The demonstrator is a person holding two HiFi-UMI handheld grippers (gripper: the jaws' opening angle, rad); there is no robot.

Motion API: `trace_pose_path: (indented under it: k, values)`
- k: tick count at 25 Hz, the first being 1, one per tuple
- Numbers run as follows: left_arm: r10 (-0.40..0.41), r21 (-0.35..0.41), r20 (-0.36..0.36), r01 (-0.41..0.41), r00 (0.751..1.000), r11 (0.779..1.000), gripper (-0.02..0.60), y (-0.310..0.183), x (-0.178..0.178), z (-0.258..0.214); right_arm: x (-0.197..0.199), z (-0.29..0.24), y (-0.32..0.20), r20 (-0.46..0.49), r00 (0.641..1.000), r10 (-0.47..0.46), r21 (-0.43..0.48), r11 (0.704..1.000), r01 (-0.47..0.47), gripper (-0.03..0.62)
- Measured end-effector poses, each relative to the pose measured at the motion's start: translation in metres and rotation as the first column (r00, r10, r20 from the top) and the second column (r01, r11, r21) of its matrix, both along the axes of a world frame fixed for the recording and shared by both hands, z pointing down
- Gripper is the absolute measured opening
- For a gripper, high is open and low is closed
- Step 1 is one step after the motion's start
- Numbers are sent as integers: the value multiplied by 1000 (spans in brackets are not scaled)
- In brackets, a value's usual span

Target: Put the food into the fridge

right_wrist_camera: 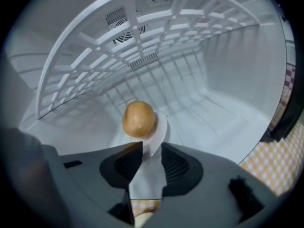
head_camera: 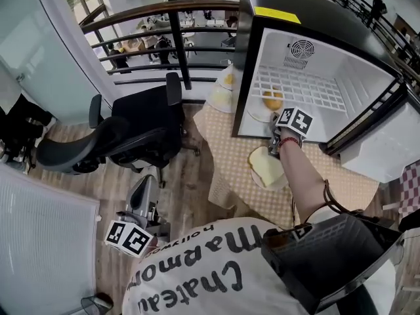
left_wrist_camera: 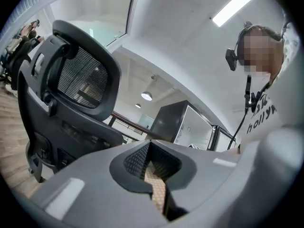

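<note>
Right gripper (right_wrist_camera: 152, 151) spread, plate (right_wrist_camera: 160, 127) and bun (right_wrist_camera: 138, 119) sitting in the fridge (right_wrist_camera: 213, 99), so best back straight out, clear of the rim.

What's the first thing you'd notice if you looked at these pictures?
The little open fridge catches the eye: white inside, with a round golden piece of food on a white plate on its floor, right in front of the right gripper. Before the fridge, a slice of bread lies on the checked tablecloth, and a black office chair stands to the left.
</note>
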State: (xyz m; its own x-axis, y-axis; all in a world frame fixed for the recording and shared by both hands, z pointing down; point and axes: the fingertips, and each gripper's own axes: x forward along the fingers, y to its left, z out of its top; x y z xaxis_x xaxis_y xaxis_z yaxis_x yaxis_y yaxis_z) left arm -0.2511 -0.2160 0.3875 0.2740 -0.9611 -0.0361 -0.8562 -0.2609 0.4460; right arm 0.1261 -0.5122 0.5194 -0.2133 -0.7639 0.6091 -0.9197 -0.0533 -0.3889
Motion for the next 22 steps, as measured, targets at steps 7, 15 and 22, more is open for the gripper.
trace_pose_path:
  k: [7,15,22]
  values:
    - [-36,-3,14,36,999,999,8,38,-9,-6,0,2,4,-16,998,52,8,999,-52,149]
    - [-64,21,28,63,998,998,8,74,-17,-18,10,-19,23,-117,984,132,73,990,-124,178]
    - [23,59,48,-26,999,998,8,96,12,-32,9,-87,97,198,976,86,269,953,-139,176]
